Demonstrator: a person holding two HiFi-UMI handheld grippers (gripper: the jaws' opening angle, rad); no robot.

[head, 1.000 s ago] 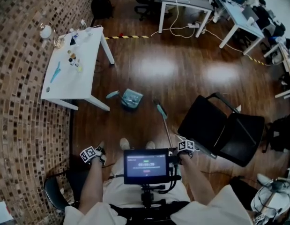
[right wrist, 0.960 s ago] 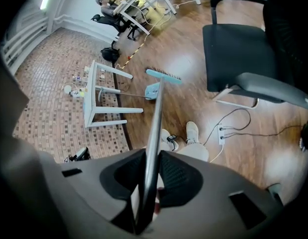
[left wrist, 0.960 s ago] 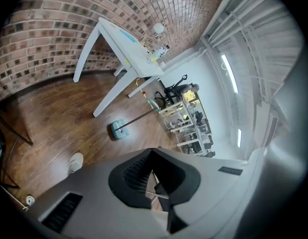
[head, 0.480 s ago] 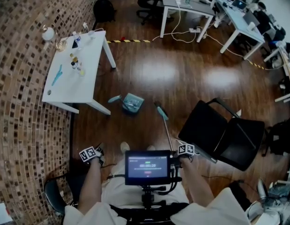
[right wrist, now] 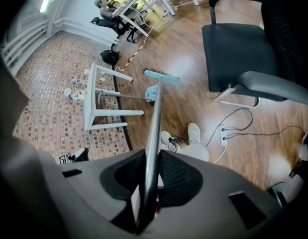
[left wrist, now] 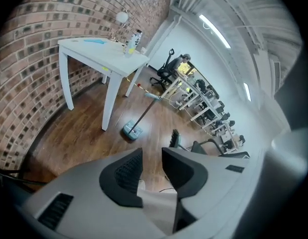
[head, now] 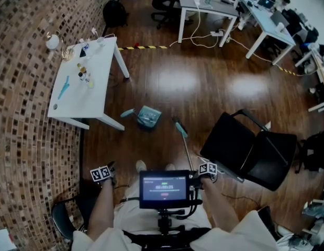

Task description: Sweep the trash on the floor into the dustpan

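Right gripper [right wrist: 153, 159]: clamped on broom [right wrist: 156, 111] shaft. Left gripper [left wrist: 152, 156]: empty, jaws opening, nothing between. Head view: shaft laid from right gripper toward 11 o'clock, brush head [head: 181, 125] down on floor [head: 203, 82] at far end. Dustpan [head: 149, 115] at 10 o'clock of brush head, near, not touching; pan handle [head: 127, 112] leaning off to 9 o'clock. Trash too small to make out. Judged: next stroke toward 10 o'clock; left gripper nearer pan handle than right

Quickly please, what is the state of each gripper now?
Left gripper: jaws opening, nothing between them.
Right gripper: closed on the broom handle.
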